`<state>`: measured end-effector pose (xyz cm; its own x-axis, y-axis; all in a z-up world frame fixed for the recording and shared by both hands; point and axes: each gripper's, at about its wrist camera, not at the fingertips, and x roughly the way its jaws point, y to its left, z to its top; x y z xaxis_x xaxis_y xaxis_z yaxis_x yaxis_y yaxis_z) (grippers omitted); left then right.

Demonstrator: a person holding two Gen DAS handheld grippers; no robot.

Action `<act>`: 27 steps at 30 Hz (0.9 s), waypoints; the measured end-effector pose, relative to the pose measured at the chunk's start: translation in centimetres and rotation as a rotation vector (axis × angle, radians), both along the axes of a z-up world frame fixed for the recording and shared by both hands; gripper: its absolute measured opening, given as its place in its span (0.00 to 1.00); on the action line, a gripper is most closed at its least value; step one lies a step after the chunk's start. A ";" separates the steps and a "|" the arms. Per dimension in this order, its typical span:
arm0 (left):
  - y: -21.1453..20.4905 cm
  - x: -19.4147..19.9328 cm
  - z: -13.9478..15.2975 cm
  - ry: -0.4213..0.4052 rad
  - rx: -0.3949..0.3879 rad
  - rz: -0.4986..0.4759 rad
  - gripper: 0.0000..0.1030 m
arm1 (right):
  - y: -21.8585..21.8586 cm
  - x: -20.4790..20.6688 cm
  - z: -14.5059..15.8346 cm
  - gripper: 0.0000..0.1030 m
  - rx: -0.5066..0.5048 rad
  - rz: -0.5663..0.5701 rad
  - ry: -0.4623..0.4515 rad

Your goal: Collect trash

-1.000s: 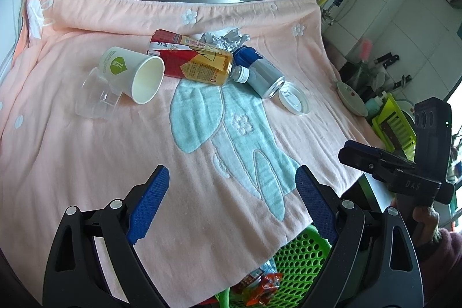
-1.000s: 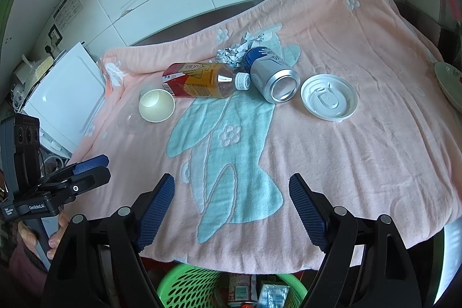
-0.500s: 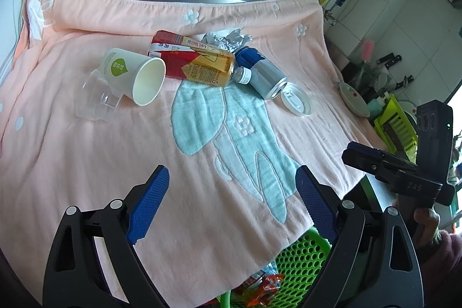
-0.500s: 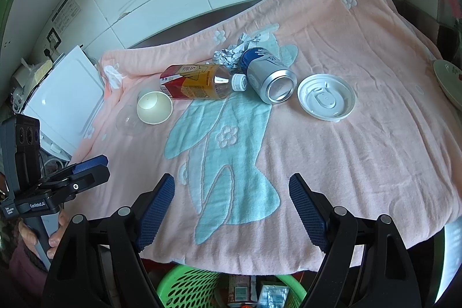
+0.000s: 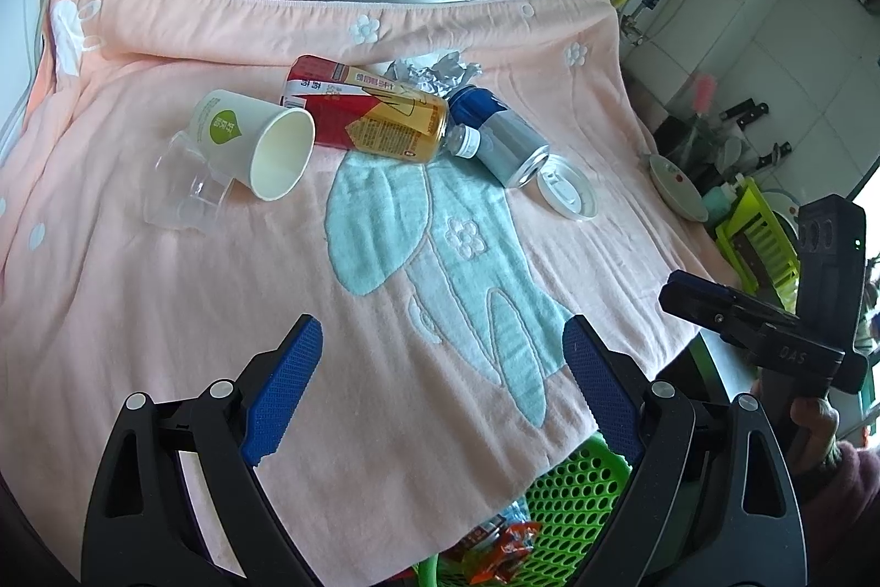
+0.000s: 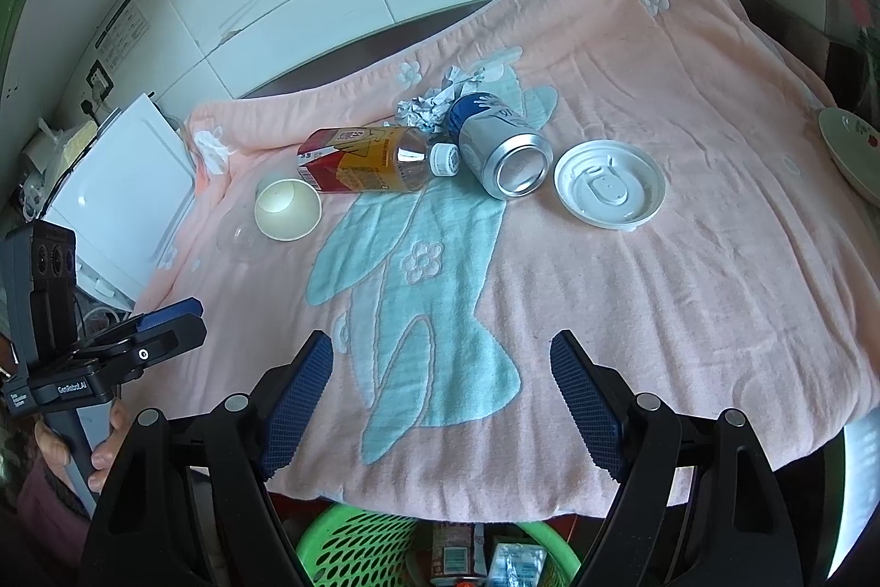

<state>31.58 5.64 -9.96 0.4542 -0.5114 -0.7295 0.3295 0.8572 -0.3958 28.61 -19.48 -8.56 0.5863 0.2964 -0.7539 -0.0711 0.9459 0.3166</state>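
Trash lies on a pink towel (image 5: 165,312): a paper cup (image 5: 258,144) on its side, a clear plastic cup (image 5: 181,191), a drink bottle with a red and yellow label (image 5: 374,114), crumpled foil (image 5: 434,72), a blue and silver can (image 5: 500,136) and a white plastic lid (image 5: 566,193). In the right wrist view these are the cup (image 6: 287,208), bottle (image 6: 368,160), foil (image 6: 426,108), can (image 6: 503,149) and lid (image 6: 609,185). My left gripper (image 5: 440,389) is open and empty above the towel's near part. My right gripper (image 6: 440,400) is open and empty too.
A green basket (image 6: 352,548) with some trash in it stands below the towel's front edge; it also shows in the left wrist view (image 5: 572,521). A white dish (image 5: 676,191) and a green rack (image 5: 759,240) are at the right. A white appliance (image 6: 121,196) is at the left.
Both grippers have drifted slightly, so the trash sits a little differently in each view. Both stay open and nothing on the towel has moved.
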 end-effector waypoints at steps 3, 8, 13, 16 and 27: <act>0.0 0.0 0.0 0.000 0.002 0.001 0.85 | -0.2 -0.1 0.0 0.76 0.002 -0.002 -0.001; 0.0 0.1 0.0 0.004 0.005 0.006 0.85 | -0.4 -0.1 0.0 0.76 0.002 -0.006 -0.003; 0.0 0.2 -0.1 0.008 0.008 0.012 0.85 | -0.8 0.2 0.1 0.83 -0.003 -0.019 -0.001; 0.1 0.3 0.0 0.008 0.009 0.015 0.85 | -0.9 0.4 0.3 0.84 -0.003 -0.020 -0.003; 0.9 0.6 0.1 0.005 0.010 0.031 0.85 | -1.1 2.0 1.0 0.85 -0.035 -0.027 -0.010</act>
